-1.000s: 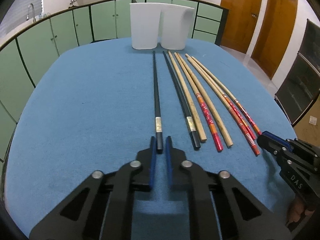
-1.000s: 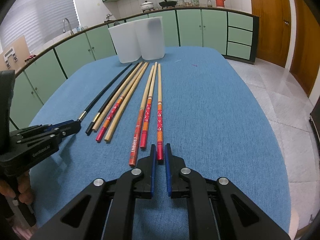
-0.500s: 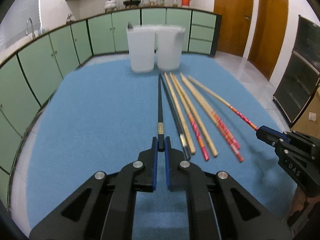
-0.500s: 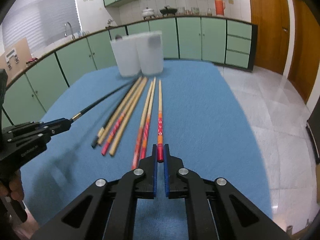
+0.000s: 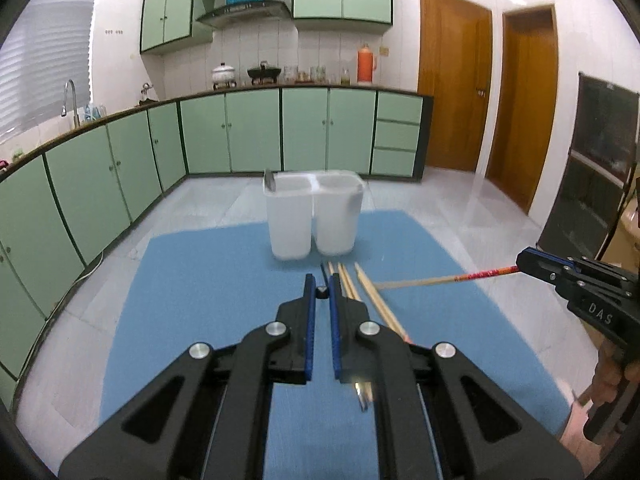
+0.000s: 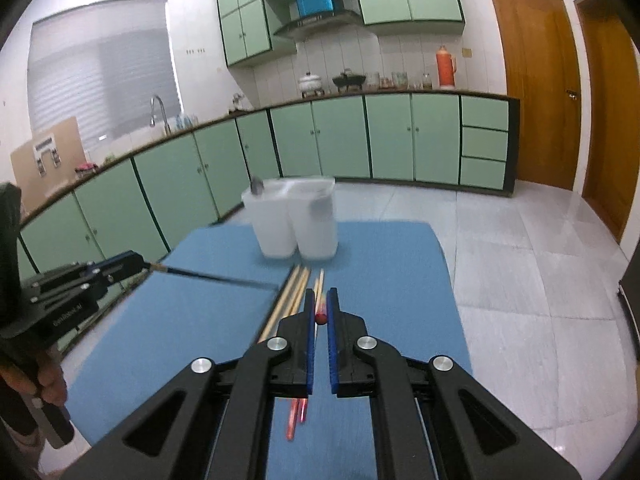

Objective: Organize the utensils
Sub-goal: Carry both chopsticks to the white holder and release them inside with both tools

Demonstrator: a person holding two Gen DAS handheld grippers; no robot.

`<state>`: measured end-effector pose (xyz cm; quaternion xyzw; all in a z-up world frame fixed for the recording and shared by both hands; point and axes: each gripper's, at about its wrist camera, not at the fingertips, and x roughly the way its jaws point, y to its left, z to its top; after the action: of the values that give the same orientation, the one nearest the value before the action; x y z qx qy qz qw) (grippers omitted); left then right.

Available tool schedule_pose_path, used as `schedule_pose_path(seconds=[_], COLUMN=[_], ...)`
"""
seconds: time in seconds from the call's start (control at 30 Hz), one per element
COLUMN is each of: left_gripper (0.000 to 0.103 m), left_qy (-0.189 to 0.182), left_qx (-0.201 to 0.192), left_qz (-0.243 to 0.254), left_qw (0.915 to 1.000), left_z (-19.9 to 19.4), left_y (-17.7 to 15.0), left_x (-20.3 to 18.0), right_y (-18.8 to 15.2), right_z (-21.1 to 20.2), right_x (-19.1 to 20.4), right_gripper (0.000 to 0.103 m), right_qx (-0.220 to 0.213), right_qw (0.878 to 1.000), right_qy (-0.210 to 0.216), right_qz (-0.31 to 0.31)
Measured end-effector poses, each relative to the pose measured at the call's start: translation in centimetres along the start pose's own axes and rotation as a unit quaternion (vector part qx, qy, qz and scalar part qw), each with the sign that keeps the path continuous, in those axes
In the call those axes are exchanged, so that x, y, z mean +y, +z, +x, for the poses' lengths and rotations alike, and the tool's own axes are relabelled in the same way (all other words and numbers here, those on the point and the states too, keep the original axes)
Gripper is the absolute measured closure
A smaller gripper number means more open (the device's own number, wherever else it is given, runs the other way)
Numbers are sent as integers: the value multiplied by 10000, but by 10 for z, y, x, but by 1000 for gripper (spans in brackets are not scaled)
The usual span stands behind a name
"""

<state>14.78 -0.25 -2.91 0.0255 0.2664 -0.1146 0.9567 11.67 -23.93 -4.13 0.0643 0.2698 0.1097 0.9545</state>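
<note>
My left gripper (image 5: 321, 290) is shut on the butt end of a black chopstick (image 6: 216, 277), lifted off the blue table (image 5: 208, 300). My right gripper (image 6: 320, 314) is shut on the red end of a red-patterned wooden chopstick (image 5: 448, 279), also lifted. Each held stick slants down toward the table with its tip near the row. Several wooden chopsticks (image 5: 372, 300) still lie on the cloth below both grippers. Two white tall bins (image 5: 314, 216) stand side by side at the far edge of the table.
Green kitchen cabinets (image 5: 248, 132) run behind the table and along the left. Tiled floor (image 6: 520, 260) lies right of the table, with wooden doors (image 5: 452, 88) beyond. The left gripper shows at the left in the right wrist view (image 6: 132, 262).
Both grippers have risen and tilted up, each lifting its chopstick off the table by the near end. The rest of the row stays on the cloth.
</note>
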Motion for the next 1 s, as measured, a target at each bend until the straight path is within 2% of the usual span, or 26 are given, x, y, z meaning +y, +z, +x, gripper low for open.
schedule_pose_path(seconds=[0.4,0.7,1.0], left_gripper=[98,98,98], left_qy=[-140,-220,-173], left_qx=[-377,-670,-1519], left_qz=[-224,-338,-434], left_qw=[9989,9969,9873], left_z=[13,11,-10], left_y=[49,76,132], left_x=[0,2,4], right_y=[75,98,152], right_z=[7,17,9], right_x=[-7,-2,2], right_gripper=[98,98,98], right_qx=[-391,-608,-1238], right_qw=[9990,9976,9918], right_qy=[183,284,323], right_qz=[88,147,-29])
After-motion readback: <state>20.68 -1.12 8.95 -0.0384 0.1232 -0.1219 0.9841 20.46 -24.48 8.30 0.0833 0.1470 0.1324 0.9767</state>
